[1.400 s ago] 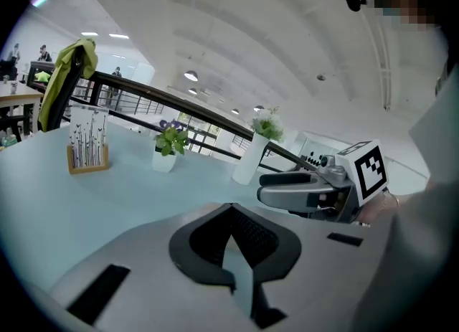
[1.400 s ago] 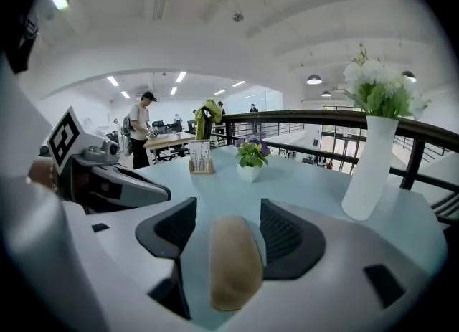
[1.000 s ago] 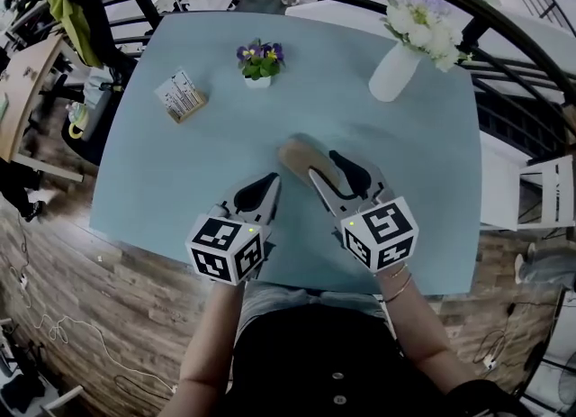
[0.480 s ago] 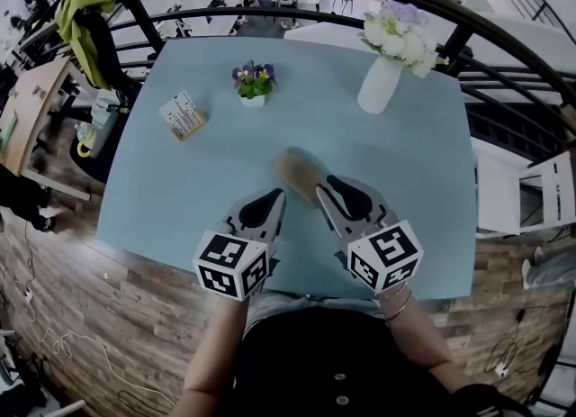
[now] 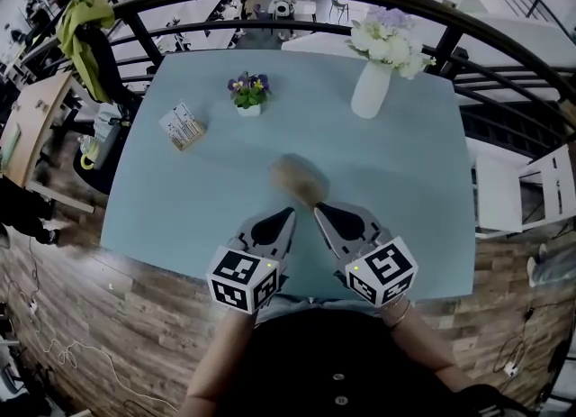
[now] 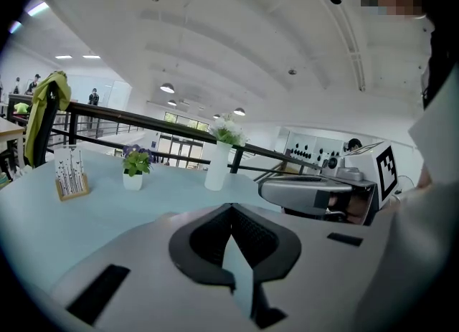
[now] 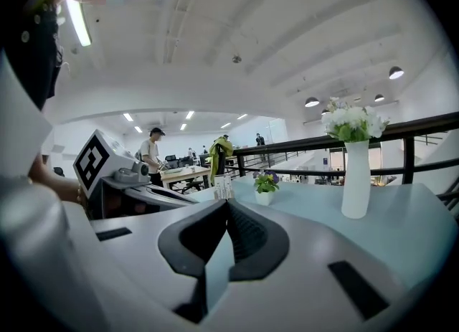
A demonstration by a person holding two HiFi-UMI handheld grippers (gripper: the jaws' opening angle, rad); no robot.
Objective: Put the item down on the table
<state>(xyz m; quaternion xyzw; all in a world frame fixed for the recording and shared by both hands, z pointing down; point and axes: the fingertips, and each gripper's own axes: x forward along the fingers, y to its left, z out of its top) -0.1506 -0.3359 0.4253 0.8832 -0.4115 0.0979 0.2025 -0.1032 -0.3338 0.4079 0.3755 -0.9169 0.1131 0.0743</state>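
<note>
Item (image 5: 295, 175): tan, oblong, outline soft from blur; no finer detail readable. It lies flat on the pale blue table (image 5: 180, 199), just beyond the fingertips of both grippers and nearer the right one's, touching neither.

Left gripper (image 5: 287, 216): held over the near table edge, pointing away from the body and slightly downward. Jaws together, nothing between them.

Right gripper (image 5: 319, 213): just beside the left, same pose, tips angled in toward the left one's. Jaws have just been closing and now meet on nothing.
</note>
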